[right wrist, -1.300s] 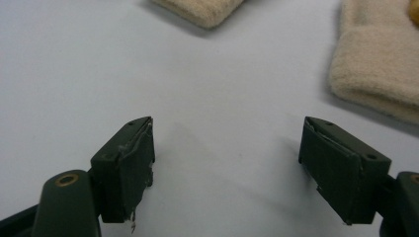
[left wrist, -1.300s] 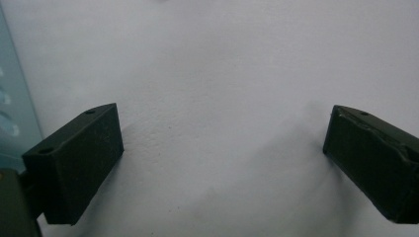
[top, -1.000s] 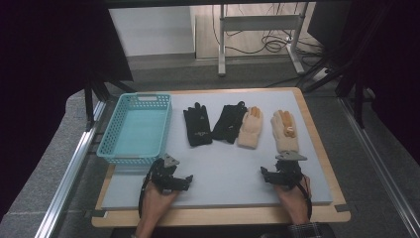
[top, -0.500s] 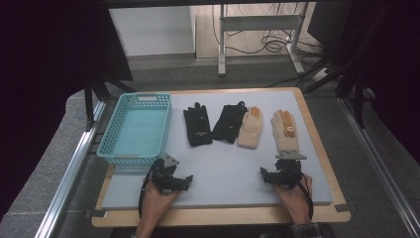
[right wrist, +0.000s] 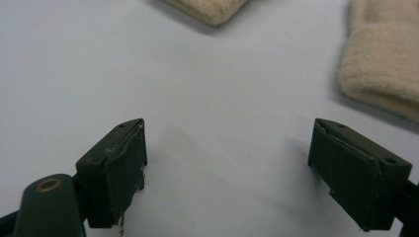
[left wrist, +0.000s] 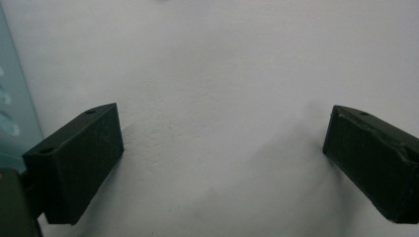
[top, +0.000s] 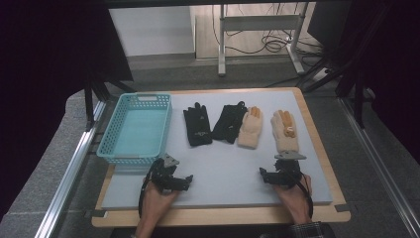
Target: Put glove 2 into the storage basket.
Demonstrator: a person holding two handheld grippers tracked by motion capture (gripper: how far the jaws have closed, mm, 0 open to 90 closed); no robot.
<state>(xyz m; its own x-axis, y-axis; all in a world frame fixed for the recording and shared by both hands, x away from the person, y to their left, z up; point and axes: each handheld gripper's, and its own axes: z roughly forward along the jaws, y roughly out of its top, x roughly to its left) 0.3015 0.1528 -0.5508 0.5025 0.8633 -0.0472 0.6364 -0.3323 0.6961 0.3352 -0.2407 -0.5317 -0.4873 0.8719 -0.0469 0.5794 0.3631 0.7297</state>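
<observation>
Four gloves lie in a row on the grey mat: two black gloves, then two beige gloves with orange fingertips. A light blue basket stands empty at the left. My left gripper rests on the mat just below the basket's near corner, open, with bare mat between its jaws. At the near right, my right gripper is open as well, below the rightmost beige glove, whose cuff lies just ahead of it.
The mat sits on a wooden board with a metal rail along the left side. The basket's wall is close to my left jaw. A second beige cuff lies farther ahead of the right gripper.
</observation>
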